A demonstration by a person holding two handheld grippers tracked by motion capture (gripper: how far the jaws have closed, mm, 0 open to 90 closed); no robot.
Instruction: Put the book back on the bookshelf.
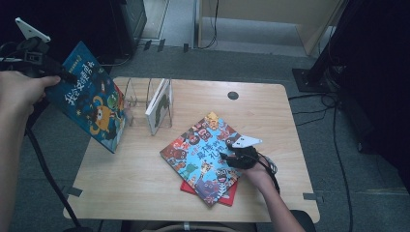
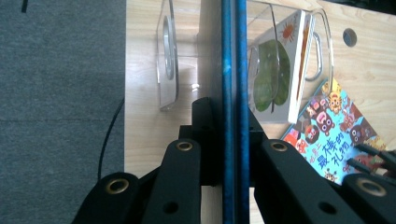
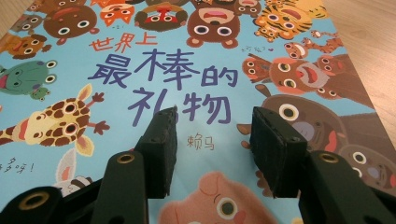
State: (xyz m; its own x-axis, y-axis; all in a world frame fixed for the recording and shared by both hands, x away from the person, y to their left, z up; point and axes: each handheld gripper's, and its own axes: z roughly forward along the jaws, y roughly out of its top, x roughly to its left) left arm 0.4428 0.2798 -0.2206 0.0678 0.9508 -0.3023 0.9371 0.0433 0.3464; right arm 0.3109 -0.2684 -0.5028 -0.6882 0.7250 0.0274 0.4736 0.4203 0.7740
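Note:
My left gripper (image 1: 62, 73) is raised over the table's left edge, shut on a dark blue picture book (image 1: 92, 101) that hangs tilted in the air. In the left gripper view the book's blue edge (image 2: 232, 70) runs straight up between the clamped jaws of that gripper (image 2: 232, 116). My right gripper (image 1: 231, 153) sits low over a light blue animal book (image 1: 200, 154) lying flat on the wooden table (image 1: 135, 179). Its jaws stand apart above the cover (image 3: 116, 70), with nothing between the pads of the gripper (image 3: 214, 121).
A clear acrylic book rack (image 1: 140, 99) stands at the table's back left, with a white leaf-cover book (image 1: 159, 107) upright in it (image 2: 292, 70). A red book (image 1: 228, 197) lies under the animal book. Cables (image 1: 314, 111) and stand bases crowd the floor to the right.

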